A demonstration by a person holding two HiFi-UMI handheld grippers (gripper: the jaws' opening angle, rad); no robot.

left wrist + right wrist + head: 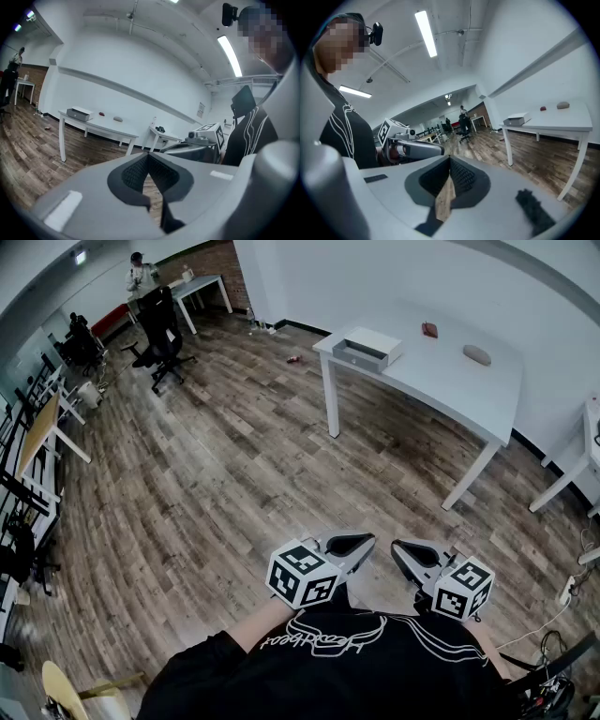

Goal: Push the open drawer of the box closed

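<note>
"Head view first — where does the box (367,347) sit?"

"On the white desk (441,371) across the wood floor (216,484), at the desk's left end in that view, well apart from both grippers. A grey drawer (352,356) shows under its white top and seems to jut a little toward the desk's corner."

"And the grippers?"

"The left gripper (361,542) and the right gripper (403,549) are side by side, close in front of the person's chest, both pointing toward the desk. The left gripper view shows its fingers (133,173) pressed tip to tip with nothing between them. The right gripper view shows the same for its fingers (461,180) — only floor shows through the gap lower down."

"Anything else on the desk?"

"A dark red item (429,330) and a grey oval item (476,354), farther along from the box."
</note>
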